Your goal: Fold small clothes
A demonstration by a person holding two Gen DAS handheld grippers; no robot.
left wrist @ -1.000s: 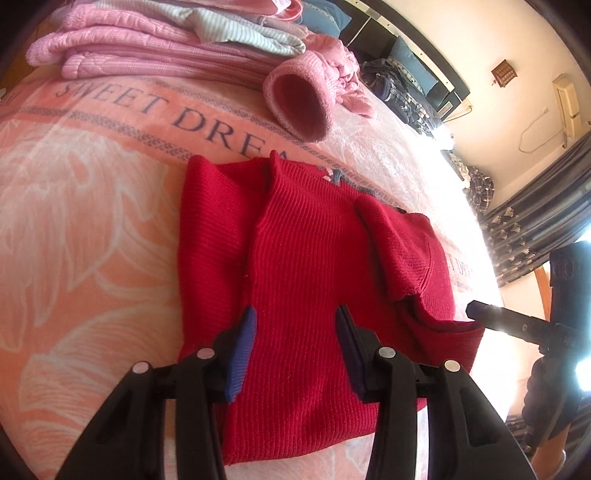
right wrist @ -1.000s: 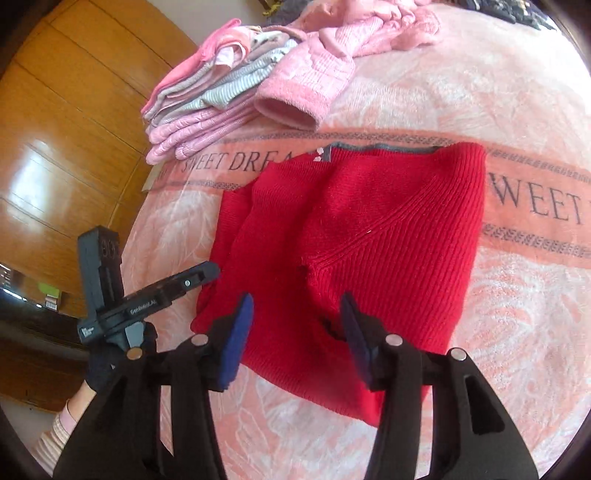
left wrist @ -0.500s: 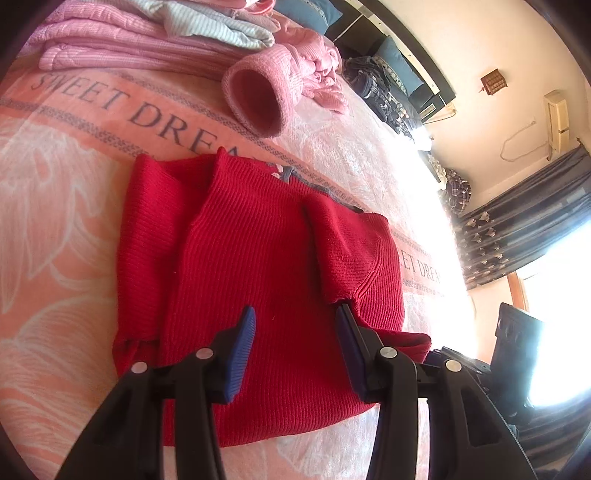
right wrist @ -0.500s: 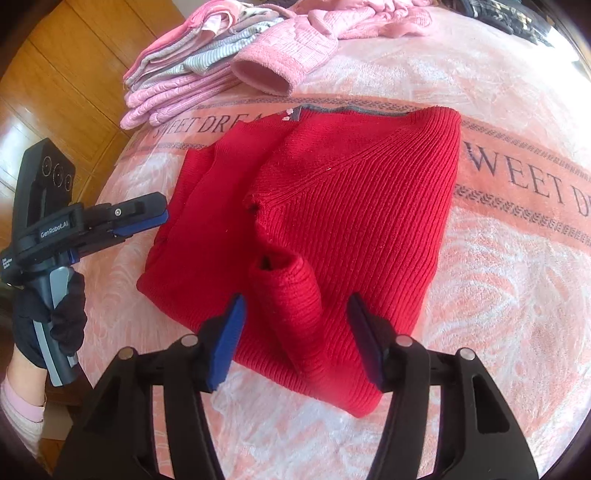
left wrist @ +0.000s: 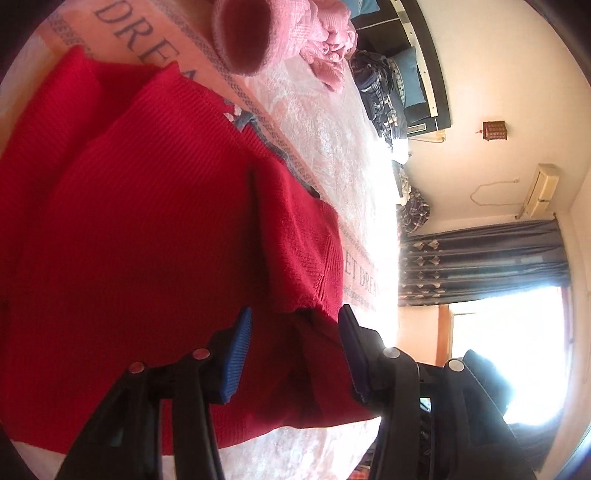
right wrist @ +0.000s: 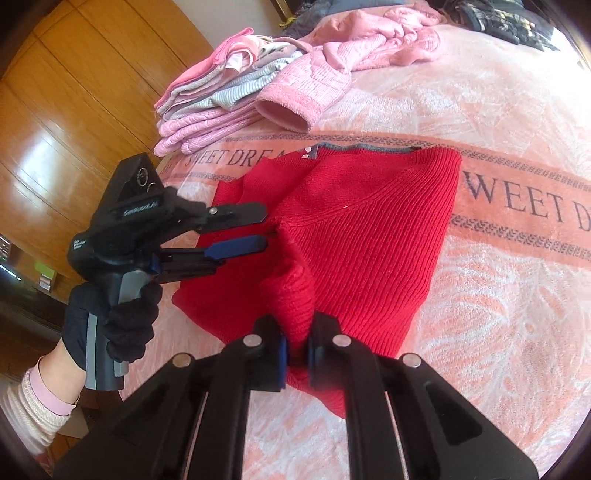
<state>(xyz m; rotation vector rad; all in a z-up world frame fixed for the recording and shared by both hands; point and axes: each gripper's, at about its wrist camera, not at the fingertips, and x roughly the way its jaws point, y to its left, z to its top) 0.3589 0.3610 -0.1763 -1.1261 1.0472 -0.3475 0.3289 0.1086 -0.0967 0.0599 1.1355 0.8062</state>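
Looking along the left gripper, its blue-padded jaws stand spread apart just over the near hem of the red sweater, which lies flat on the pink bedspread. A folded-in sleeve lies across the sweater's body, its cuff end between the pads though neither pad presses it. Beyond the collar sits an unfolded pink garment.

From the right wrist, the right gripper is pinching the sleeve cuff, pulling it up into a peak above the sweater body. The left gripper shows here too, held in a gloved hand, jaws apart beside the sweater's left edge. A folded stack rests farther back.

The risk, as I judge it, is that the thin pinch on thick knit slips, dropping the sleeve crooked. Lifting too high could also drag the body out of square, since the left gripper pins nothing down.
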